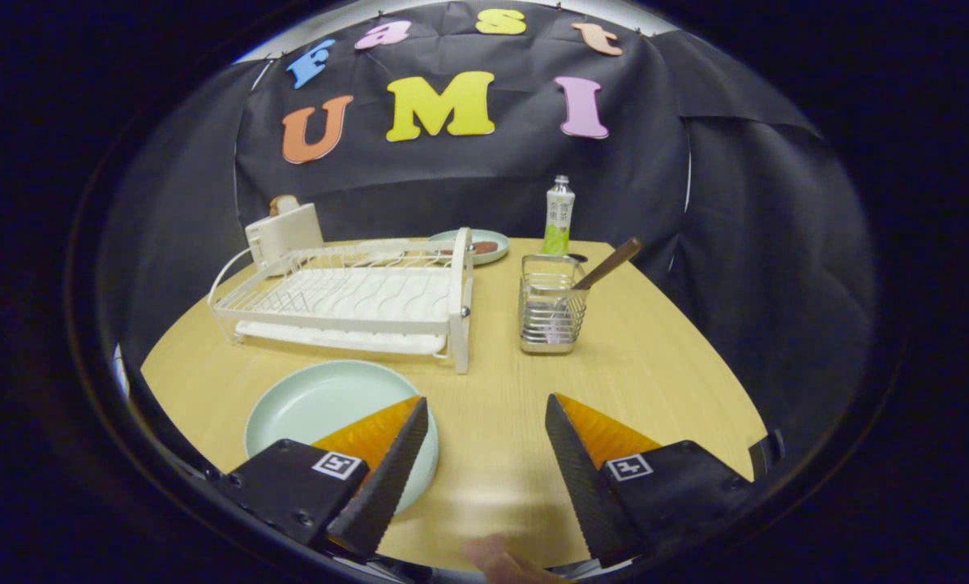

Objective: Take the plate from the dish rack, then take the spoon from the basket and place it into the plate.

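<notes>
The plate [322,410] is a round, shallow dish in pale mint green with a smooth matte glaze and a low raised rim; it lies flat on the wooden table [654,381], under and just ahead of the left finger, whose tip overlaps its right edge. The gripper [484,410] stands wide, its two fingers spread well apart with only bare tabletop between them and nothing held; the inner faces of the fingers are ribbed. The spoon [606,265] has a slim brown handle, seemingly wooden, that leans out to the right from the basket [549,316], beyond the right finger; its bowl is hidden inside. The basket is a small, upright, squarish caddy of shiny metal wire with a solid band at rim and base. Beyond the left finger and the plate sits the dish rack [354,296], a cream-white wire frame over a ridged drip tray, with an upright end panel facing the basket. Behind the rack are a cream boxy appliance [283,231] and a second pale plate [476,243] bearing something brown. A green-labelled bottle [559,215] stands behind the basket. The table is light, fine-grained wood.
</notes>
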Demonstrator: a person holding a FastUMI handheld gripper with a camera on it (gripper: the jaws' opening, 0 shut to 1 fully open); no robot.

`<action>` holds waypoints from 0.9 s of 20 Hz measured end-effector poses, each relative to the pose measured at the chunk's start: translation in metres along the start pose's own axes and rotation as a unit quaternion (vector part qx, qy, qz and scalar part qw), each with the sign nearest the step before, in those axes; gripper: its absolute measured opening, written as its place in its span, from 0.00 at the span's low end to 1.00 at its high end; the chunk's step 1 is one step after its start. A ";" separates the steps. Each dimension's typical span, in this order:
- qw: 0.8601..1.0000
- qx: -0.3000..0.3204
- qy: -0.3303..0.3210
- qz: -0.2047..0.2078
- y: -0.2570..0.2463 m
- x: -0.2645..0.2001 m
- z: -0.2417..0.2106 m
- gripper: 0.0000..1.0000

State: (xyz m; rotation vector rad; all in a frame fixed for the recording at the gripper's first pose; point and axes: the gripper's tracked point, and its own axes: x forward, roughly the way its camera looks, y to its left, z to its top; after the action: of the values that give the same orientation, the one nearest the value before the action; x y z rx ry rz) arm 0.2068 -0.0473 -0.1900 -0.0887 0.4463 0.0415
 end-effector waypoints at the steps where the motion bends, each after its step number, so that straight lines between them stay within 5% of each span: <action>1: 1.000 0.006 -0.012 -0.004 -0.009 0.004 0.006 0.97; 7: 0.994 0.031 -0.088 -0.059 -0.077 0.051 0.049 1.00; 13: 0.986 0.067 -0.151 -0.033 -0.093 0.094 0.095 0.96; 16: 0.986 0.042 -0.153 -0.053 -0.099 0.117 0.105 0.95; 18: 0.989 0.038 -0.137 -0.026 -0.087 0.129 0.110 0.75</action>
State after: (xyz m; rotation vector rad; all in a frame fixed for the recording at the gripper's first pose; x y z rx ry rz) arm 0.3754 -0.1209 -0.1398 -0.0187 0.1694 -0.0152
